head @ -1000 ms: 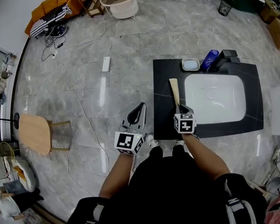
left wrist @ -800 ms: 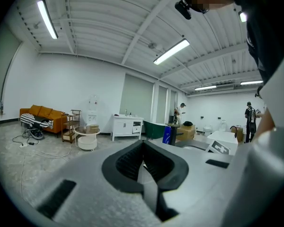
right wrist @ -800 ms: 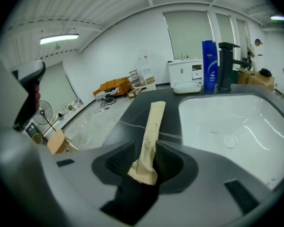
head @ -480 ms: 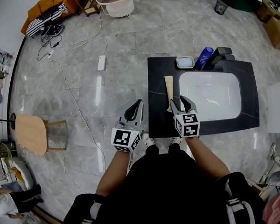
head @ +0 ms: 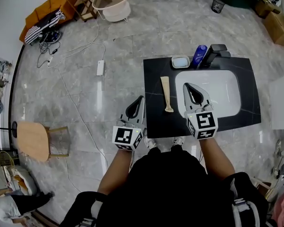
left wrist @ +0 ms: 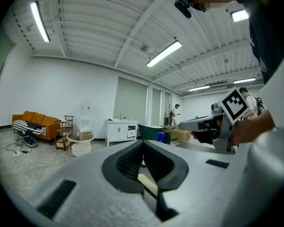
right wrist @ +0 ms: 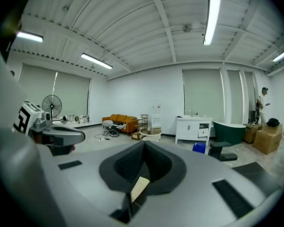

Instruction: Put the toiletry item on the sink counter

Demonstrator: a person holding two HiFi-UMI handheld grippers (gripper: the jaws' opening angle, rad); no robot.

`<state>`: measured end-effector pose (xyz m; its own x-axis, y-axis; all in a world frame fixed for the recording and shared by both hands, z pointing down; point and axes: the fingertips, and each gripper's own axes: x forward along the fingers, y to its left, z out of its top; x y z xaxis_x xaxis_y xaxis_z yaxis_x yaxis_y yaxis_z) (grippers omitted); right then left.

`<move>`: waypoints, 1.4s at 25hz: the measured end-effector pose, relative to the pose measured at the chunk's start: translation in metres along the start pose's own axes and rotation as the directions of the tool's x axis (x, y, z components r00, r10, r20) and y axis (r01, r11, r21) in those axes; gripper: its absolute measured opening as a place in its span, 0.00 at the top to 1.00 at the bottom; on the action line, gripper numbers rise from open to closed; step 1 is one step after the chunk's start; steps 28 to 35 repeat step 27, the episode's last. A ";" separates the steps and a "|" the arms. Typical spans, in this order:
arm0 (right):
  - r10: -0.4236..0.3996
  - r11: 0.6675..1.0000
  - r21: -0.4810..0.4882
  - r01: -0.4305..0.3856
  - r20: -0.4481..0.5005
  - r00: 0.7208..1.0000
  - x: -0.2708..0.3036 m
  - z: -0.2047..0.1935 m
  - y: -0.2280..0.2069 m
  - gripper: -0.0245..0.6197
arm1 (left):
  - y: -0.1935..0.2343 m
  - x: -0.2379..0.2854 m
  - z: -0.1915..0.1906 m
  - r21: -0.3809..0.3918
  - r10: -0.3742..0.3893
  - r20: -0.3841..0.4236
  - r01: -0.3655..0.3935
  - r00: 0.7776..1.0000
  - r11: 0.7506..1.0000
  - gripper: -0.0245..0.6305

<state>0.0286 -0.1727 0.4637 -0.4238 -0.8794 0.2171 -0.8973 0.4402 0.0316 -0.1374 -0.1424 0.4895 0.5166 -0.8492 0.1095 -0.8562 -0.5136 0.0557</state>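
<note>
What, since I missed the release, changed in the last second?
The right gripper let go of the toiletry item, now lying on the sink counter left of the basin, then swung right over it, jaws closing empty. The left gripper, blue bottle and soap dish stayed put.

Wooden toiletry item (head: 166, 94) lies flat on sink counter (head: 154, 122), L of basin (head: 222, 96). Soap dish (head: 180, 61), bottle (head: 199, 56), faucet (head: 214, 52) in row behind basin. R gripper (head: 190, 86) over basin's L edge. L gripper (head: 140, 99) just L of counter.
</note>
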 end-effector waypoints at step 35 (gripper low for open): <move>-0.084 0.996 -0.023 0.089 0.161 0.983 -0.040 0.061 -0.024 0.95 | -0.018 0.016 0.025 0.017 -0.031 0.041 0.031 0.999 0.999 0.95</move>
